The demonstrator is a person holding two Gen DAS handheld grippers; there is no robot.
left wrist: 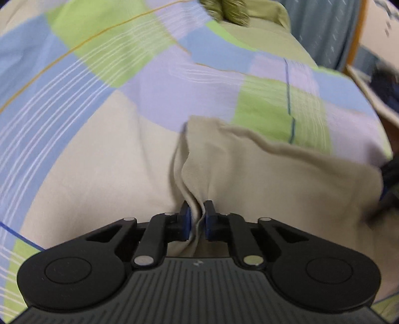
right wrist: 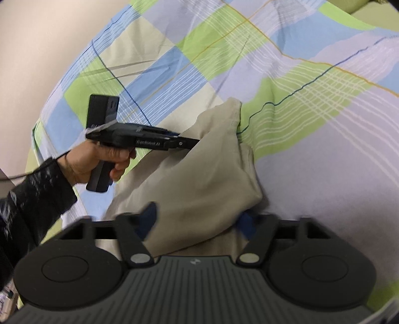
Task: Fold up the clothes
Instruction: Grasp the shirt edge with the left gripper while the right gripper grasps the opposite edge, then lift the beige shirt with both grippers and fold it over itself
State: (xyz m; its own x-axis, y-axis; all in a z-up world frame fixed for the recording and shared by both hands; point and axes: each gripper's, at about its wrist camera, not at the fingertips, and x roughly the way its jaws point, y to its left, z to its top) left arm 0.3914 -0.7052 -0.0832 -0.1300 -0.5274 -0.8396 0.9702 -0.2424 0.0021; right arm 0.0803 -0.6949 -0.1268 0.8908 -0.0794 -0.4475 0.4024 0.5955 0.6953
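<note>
A beige garment (left wrist: 249, 174) lies partly lifted over a checked bedsheet (left wrist: 99, 74). My left gripper (left wrist: 197, 219) is shut on a pinched fold of the garment's edge. In the right wrist view the same garment (right wrist: 199, 174) drapes between the two grippers. My right gripper (right wrist: 197, 219) is open, its blue-padded fingers (right wrist: 149, 214) wide apart with the cloth lying between and over them; they look blurred. The left gripper (right wrist: 192, 143) shows there too, held by a hand, its tip at the cloth's left edge.
The bedsheet (right wrist: 311, 99) has green, blue, lilac and cream squares. An olive fuzzy object (left wrist: 224, 12) lies at the far end of the bed. A grey curtain (left wrist: 324, 30) and a wooden shelf (left wrist: 369, 94) are at the right. A wall (right wrist: 37, 37) is left of the bed.
</note>
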